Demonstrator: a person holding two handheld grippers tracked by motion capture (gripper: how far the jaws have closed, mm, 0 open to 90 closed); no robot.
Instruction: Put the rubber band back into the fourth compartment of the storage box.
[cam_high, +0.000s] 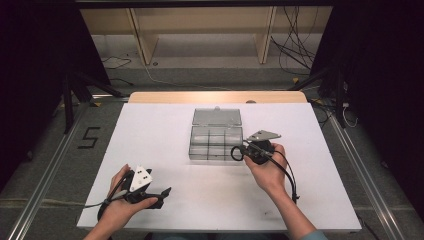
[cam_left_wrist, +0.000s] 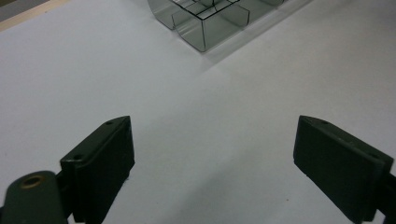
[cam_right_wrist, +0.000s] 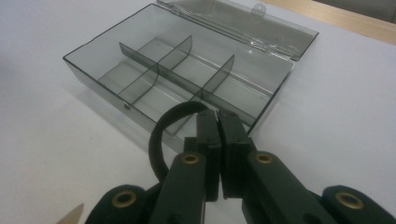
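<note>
Box (cam_high: 215, 143), clear grey plastic with dividers, sits open at the middle of the white table (cam_high: 150, 135), its lid (cam_high: 217, 117) laid back flat behind it. Right hand-held gripper (cam_high: 243, 150) is just beside the box's near right corner, jaws pressed together on a black band (cam_right_wrist: 161, 135) that loops out to their left. Left hand-held gripper (cam_high: 162, 192) rests low on the table's near left, well apart from the box, jaws spread wide with nothing between them.

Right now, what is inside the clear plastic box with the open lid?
The compartments of the box that can be seen look empty, with dividers only. The right gripper, shut on a black loop, hides part of the near compartments, so those I cannot check.
</note>
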